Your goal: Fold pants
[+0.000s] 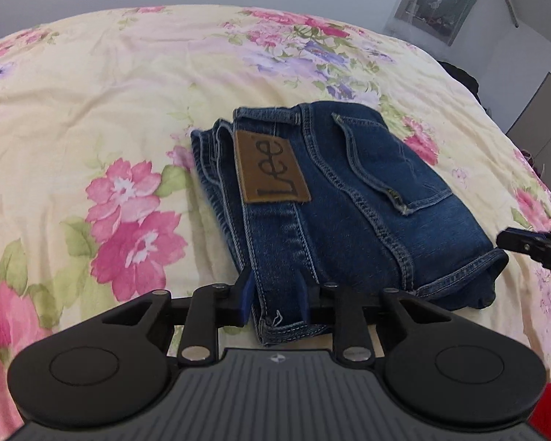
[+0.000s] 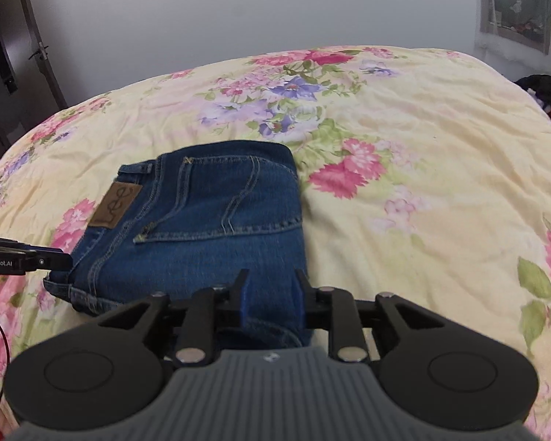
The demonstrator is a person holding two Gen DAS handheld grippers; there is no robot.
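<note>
A pair of dark blue jeans point(image 1: 349, 198) lies folded into a compact bundle on the floral bed cover, brown leather waist patch point(image 1: 272, 167) on top. My left gripper point(image 1: 275, 301) is open, its blue-padded fingers either side of the bundle's near waistband corner. My right gripper point(image 2: 272, 301) is open, its fingers straddling the near edge of the jeans point(image 2: 209, 235) at the other end. The right gripper's tip shows at the right edge of the left wrist view point(image 1: 532, 248); the left gripper's tip shows at the left edge of the right wrist view point(image 2: 29, 257).
The bed cover point(image 1: 92, 110) is pale yellow with pink and purple flowers and fills most of both views. A door point(image 2: 14, 58) stands at the far left, a wall hanging point(image 2: 518, 3) at the far right, and dark clothing point(image 2: 547, 92) lies past the bed's right edge.
</note>
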